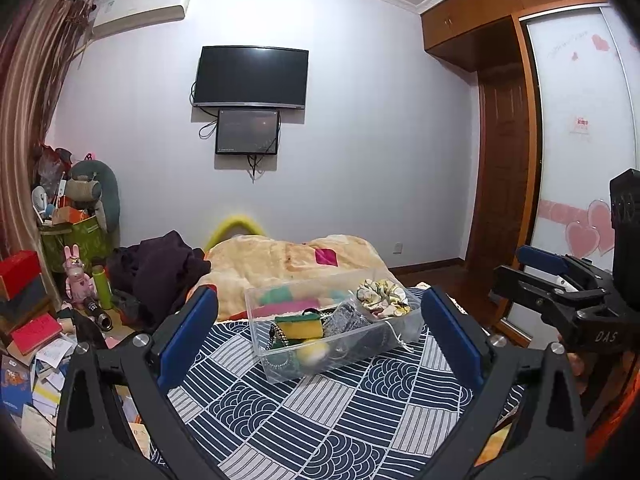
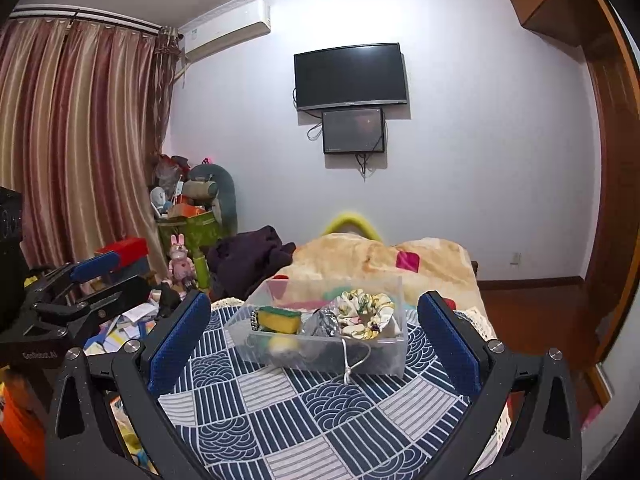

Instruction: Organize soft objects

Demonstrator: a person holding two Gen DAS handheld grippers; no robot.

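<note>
A clear plastic box (image 1: 256, 304) stands on a blue patterned cloth (image 1: 320, 420); it also shows in the right wrist view (image 2: 394, 354). In it lie a yellow-green sponge (image 1: 300, 326) (image 2: 280, 320), a floral scrunchie (image 1: 382, 294) (image 2: 362, 312), a grey pouch (image 1: 346, 316) (image 2: 322, 322) and a yellow ball (image 1: 314, 352) (image 2: 280, 344). A white cord (image 2: 352, 360) hangs over the front wall. My left gripper (image 1: 320, 320) is open and empty, in front of the box. My right gripper (image 2: 314, 332) is open and empty, also short of the box.
An orange blanket (image 1: 288, 256) and dark clothes (image 1: 160, 272) lie behind the box. Books, papers and toys (image 1: 40, 344) clutter the floor at left. A wardrobe (image 1: 580, 140) stands at right. A TV (image 1: 250, 76) hangs on the far wall.
</note>
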